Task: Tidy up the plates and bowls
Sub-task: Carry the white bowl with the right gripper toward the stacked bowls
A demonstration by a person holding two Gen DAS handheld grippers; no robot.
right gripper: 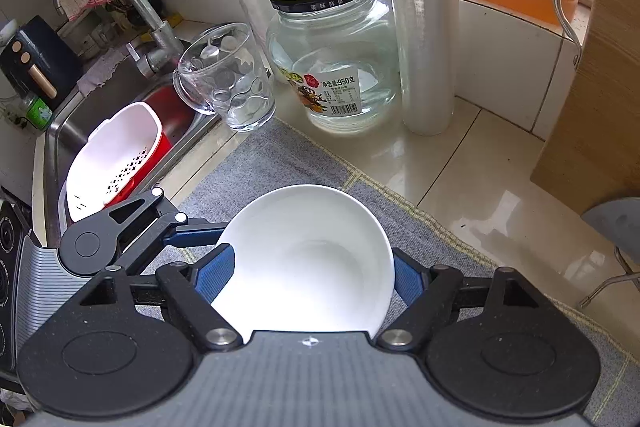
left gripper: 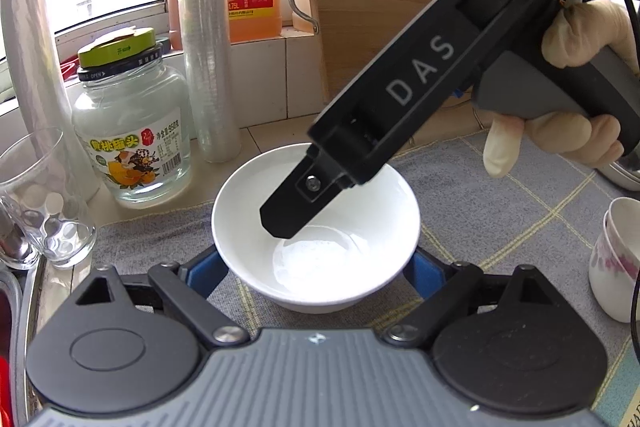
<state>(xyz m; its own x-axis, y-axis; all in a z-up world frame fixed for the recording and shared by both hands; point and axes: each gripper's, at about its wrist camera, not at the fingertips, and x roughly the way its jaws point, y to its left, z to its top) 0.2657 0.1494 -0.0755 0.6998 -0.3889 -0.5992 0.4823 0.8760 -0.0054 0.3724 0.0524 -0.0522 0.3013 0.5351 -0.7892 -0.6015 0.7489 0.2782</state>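
White bowl (left gripper: 316, 227) on grey checked mat (left gripper: 500, 195).

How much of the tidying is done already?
Done: nothing looks put away yet; no stack of dishes shows. In hand: the white bowl sits on the grey mat, with the left tongs and right tongs both around it. Left: probably lifting it to its place, which isn't in view.
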